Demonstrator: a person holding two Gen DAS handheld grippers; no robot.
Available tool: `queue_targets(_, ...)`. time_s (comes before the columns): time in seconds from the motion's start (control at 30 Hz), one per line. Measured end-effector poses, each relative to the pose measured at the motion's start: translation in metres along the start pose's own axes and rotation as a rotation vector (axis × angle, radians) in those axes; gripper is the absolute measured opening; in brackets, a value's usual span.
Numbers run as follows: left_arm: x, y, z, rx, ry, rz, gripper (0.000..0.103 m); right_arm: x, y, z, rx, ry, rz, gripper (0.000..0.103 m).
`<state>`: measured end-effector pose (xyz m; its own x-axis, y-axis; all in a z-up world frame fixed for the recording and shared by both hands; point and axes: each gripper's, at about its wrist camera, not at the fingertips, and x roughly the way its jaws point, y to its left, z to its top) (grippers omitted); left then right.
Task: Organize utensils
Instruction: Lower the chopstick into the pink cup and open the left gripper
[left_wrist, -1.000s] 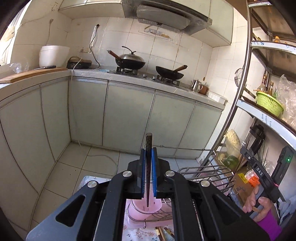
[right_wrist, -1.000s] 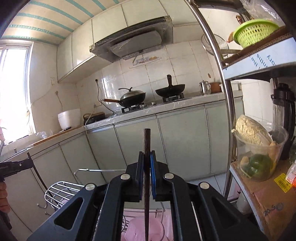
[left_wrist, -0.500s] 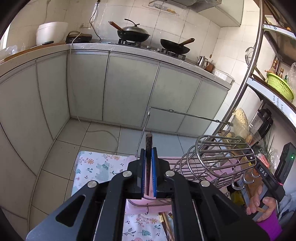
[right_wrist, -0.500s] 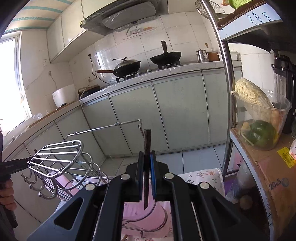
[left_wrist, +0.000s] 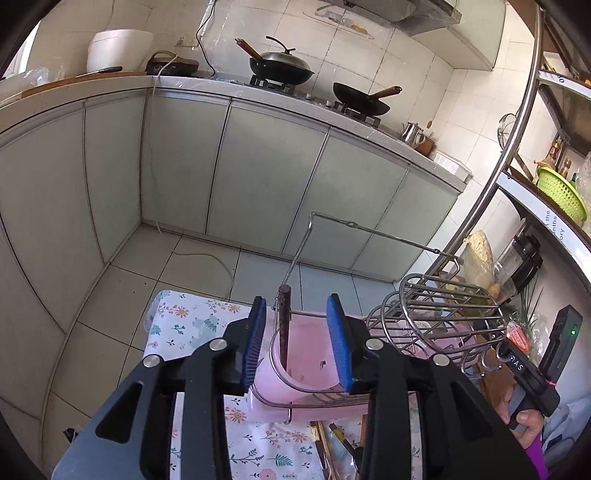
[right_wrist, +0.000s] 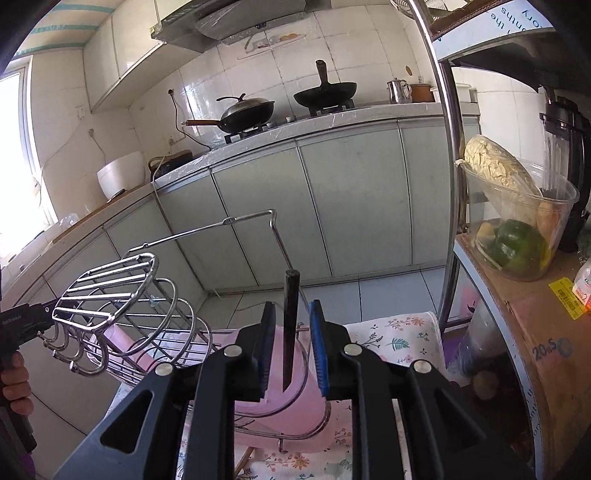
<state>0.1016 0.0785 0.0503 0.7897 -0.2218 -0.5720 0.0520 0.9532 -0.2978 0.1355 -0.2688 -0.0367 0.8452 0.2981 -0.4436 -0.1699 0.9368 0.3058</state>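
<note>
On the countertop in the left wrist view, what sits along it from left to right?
White rice cooker → lidded black wok → open black wok with wooden handle → small steel kettle.

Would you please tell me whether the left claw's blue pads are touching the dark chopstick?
Apart. The left wrist view shows the chopstick standing in the pink holder, with gaps to both pads.

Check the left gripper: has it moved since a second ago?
Yes. The left gripper came down toward the pink cup; the stove counter sits higher in view. Its jaws have just been opening, releasing the chopstick.
</note>
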Motion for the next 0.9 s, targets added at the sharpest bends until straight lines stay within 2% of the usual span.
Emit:
queue_targets(0.3, -0.046, -0.003, -0.017, -0.004, -0.061, -0.029, 0.035, -0.041, 0.005, -0.013, -0.006, -0.034, -0.002, 0.018)
queue_targets(0.47, -0.063, -0.011, -0.039, 0.024, -0.052, -0.055, 0.035, -0.062, 0.012, -0.030, -0.009, -0.019, 0.023, 0.018)
queue_targets(0.67, -0.056, -0.016, -0.074, 0.040, 0.042, -0.089, 0.035, -0.068, 0.023, -0.061, -0.016, 0.068, 0.072, 0.018)
queue_targets(0.77, -0.041, -0.019, -0.095, 0.046, 0.114, -0.096, 0.035, -0.065, 0.028, -0.076, -0.024, 0.116, 0.086, 0.018)
queue_targets(0.9, -0.014, -0.018, -0.125, 0.021, 0.248, -0.125, 0.035, -0.059, 0.031, -0.096, -0.025, 0.177, 0.098, 0.018)
